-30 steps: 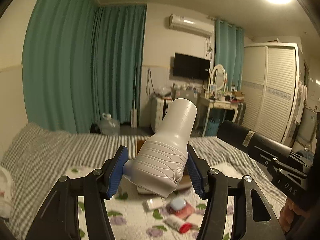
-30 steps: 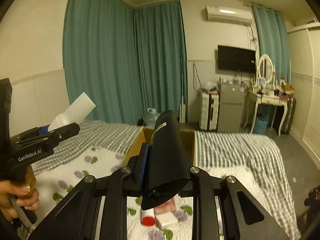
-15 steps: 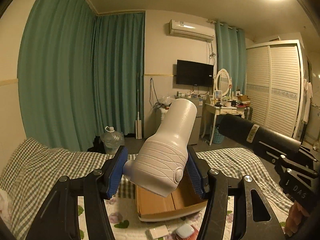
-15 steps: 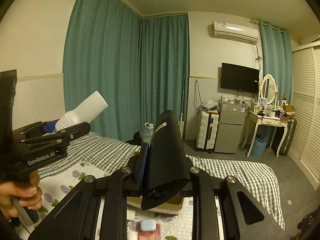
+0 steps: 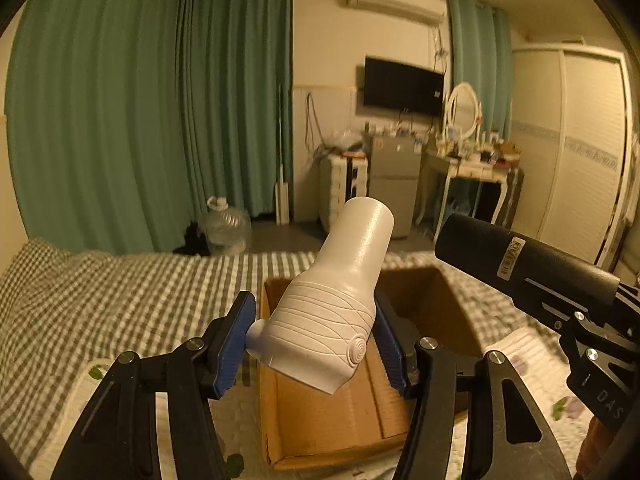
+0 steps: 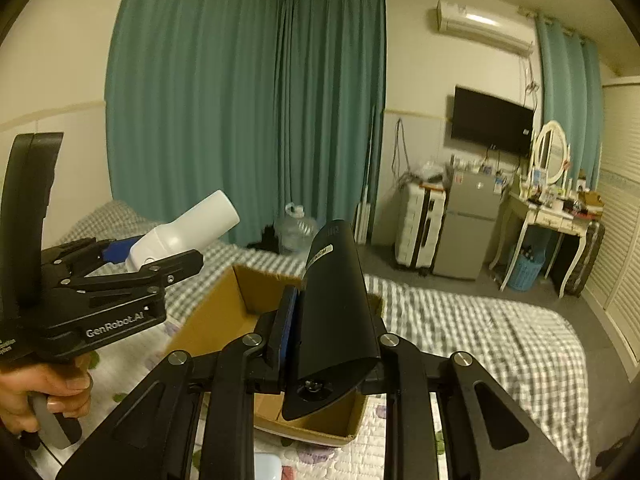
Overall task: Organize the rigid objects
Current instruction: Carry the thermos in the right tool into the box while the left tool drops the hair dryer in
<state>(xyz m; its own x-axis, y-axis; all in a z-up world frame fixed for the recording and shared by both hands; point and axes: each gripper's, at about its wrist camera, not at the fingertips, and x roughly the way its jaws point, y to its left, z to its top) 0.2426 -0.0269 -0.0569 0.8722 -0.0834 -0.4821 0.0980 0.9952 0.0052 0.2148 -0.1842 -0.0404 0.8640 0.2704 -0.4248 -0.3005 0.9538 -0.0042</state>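
Observation:
My left gripper (image 5: 314,336) is shut on a white ribbed bottle (image 5: 336,304), held over the open cardboard box (image 5: 320,432) on the bed. My right gripper (image 6: 330,332) is shut on a black cylindrical bottle (image 6: 334,308), held above the same box (image 6: 216,304). In the left wrist view the black bottle (image 5: 520,264) juts in from the right. In the right wrist view the left gripper (image 6: 116,256) and its white bottle (image 6: 188,228) are at the left, over the box's left side.
The box lies on a floral quilt (image 6: 120,380) over a checked bedspread (image 5: 100,300). Small items (image 6: 266,466) lie on the quilt in front of the box. Beyond the bed are teal curtains, a water jug (image 5: 226,226), a fridge and a dressing table.
Both grippers have moved forward with their bottles and now hang over the cardboard box. The small items on the quilt have slipped out of the left wrist view.

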